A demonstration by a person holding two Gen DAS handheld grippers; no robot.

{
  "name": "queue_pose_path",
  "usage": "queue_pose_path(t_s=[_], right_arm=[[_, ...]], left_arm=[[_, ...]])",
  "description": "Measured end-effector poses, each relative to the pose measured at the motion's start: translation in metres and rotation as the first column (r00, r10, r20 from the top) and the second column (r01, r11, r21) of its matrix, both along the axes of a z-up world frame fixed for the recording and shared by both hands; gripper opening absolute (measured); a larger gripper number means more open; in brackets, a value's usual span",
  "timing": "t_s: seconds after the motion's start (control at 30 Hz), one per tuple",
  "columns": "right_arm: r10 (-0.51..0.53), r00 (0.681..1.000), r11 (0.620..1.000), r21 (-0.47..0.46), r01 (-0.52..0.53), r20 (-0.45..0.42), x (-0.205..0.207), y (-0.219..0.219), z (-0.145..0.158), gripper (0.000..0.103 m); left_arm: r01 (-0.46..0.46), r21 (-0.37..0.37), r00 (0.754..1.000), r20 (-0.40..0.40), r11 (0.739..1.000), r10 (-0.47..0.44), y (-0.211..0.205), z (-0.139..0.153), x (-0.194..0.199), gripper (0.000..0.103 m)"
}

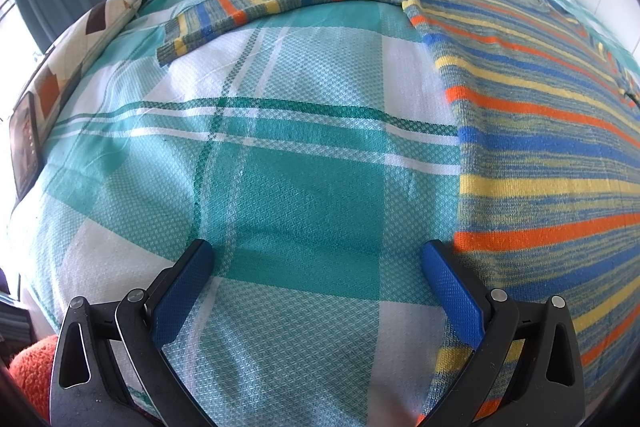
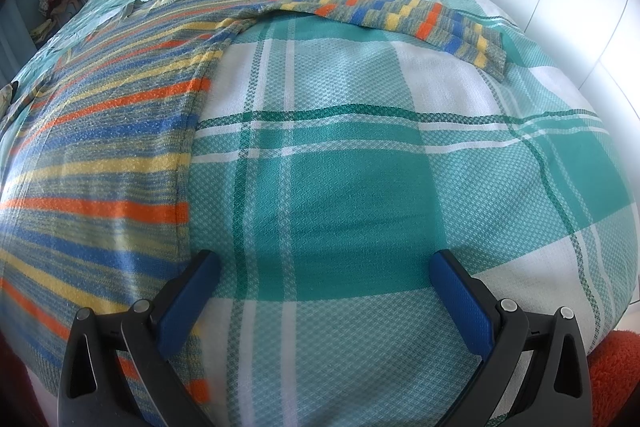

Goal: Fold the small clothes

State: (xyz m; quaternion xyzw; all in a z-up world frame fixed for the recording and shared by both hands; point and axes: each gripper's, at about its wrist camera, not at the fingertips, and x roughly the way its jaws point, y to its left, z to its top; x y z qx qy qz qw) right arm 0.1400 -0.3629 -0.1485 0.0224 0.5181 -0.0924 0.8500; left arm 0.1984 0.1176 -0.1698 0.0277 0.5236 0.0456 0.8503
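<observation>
Through the left wrist camera I see my left gripper (image 1: 316, 259) with its jaws spread wide and holding nothing, poised over the teal-and-white checked bedspread (image 1: 280, 155), while the striped sweater (image 1: 540, 131) lies flat on the bed just to the right of the right-hand finger, one sleeve (image 1: 280, 1) stretched out to the left across the far side. Through the right wrist camera my right gripper (image 2: 324, 267) is likewise spread and empty over the bedspread (image 2: 360, 167), the sweater (image 2: 100, 147) lying flat to its left with its edge just beside the left-hand finger and the other sleeve (image 2: 400, 13) reaching out to the right.
</observation>
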Motion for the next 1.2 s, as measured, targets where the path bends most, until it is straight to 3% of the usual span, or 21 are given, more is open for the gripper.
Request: queue_pose_path(t_s=[0.13, 0.2, 0.27, 0.4, 0.53, 0.57, 0.6, 0.63, 0.73, 0.87, 0.93, 0.97, 1.03, 1.07, 1.2], right_arm=[[0.001, 1.000, 1.000, 0.003, -0.001, -0.012, 0.002, -0.001, 0.004, 0.103], [-0.009, 1.000, 1.000, 0.028, 0.010, -0.006, 0.004, -0.005, 0.018, 0.102], [-0.036, 0.996, 0.997, 0.075, 0.030, 0.083, 0.005, -0.020, 0.042, 0.101], [-0.102, 0.972, 0.989, 0.123, 0.077, 0.213, 0.033, -0.084, 0.094, 0.101], [-0.221, 0.952, 0.956, 0.239, 0.169, 0.210, 0.084, -0.170, 0.110, 0.101], [-0.246, 0.956, 0.939, 0.285, 0.194, 0.161, 0.100, -0.190, 0.104, 0.098], [-0.301, 0.947, 0.908, 0.338, 0.249, 0.111, 0.114, -0.215, 0.093, 0.084], [-0.339, 0.937, 0.880, 0.380, 0.286, 0.081, 0.121, -0.229, 0.084, 0.078], [-0.390, 0.920, 0.815, 0.450, 0.365, -0.039, 0.139, -0.256, 0.052, 0.067], [-0.392, 0.915, 0.809, 0.438, 0.391, -0.092, 0.154, -0.261, 0.022, 0.066], [-0.385, 0.916, 0.828, 0.394, 0.399, -0.118, 0.158, -0.254, 0.014, 0.061], [-0.381, 0.916, 0.849, 0.346, 0.401, -0.127, 0.161, -0.250, 0.012, 0.050], [-0.356, 0.925, 0.862, 0.335, 0.380, -0.133, 0.163, -0.245, 0.013, 0.025], [-0.335, 0.932, 0.857, 0.366, 0.363, -0.141, 0.165, -0.243, 0.015, 0.005], [-0.288, 0.957, 0.906, 0.315, 0.281, -0.025, 0.164, -0.218, 0.069, 0.005]], left_arm=[[0.005, 0.006, 1.000, 0.012, 1.000, -0.005, 0.000, 0.007, -0.001, 0.102], [0.020, -0.012, 0.996, 0.086, 1.000, -0.019, 0.000, 0.025, -0.009, 0.100], [0.030, -0.026, 0.980, 0.198, 0.999, -0.024, 0.001, 0.049, -0.024, 0.101], [0.019, -0.055, 0.960, 0.279, 0.998, -0.003, 0.006, 0.072, -0.042, 0.101], [0.001, -0.104, 0.959, 0.281, 0.995, 0.028, 0.010, 0.073, -0.042, 0.101], [0.000, -0.095, 0.962, 0.270, 0.995, 0.026, 0.008, 0.070, -0.040, 0.101], [-0.001, -0.082, 0.965, 0.261, 0.997, 0.023, 0.006, 0.068, -0.038, 0.101], [0.000, -0.069, 0.968, 0.252, 0.998, 0.018, 0.003, 0.066, -0.037, 0.101], [0.014, -0.042, 0.973, 0.229, 0.999, -0.004, -0.005, 0.060, -0.037, 0.101], [0.031, -0.016, 0.981, 0.193, 0.999, -0.027, -0.012, 0.050, -0.033, 0.101], [0.037, -0.008, 0.985, 0.167, 0.999, -0.035, -0.015, 0.044, -0.028, 0.101], [0.039, -0.005, 0.987, 0.158, 0.999, -0.038, -0.016, 0.042, -0.027, 0.101], [0.042, 0.002, 0.988, 0.150, 0.999, -0.042, -0.019, 0.039, -0.025, 0.101], [0.045, 0.003, 0.987, 0.152, 0.999, -0.045, -0.020, 0.039, -0.025, 0.101], [0.059, 0.000, 0.985, 0.159, 0.998, -0.059, -0.021, 0.040, -0.027, 0.101]])
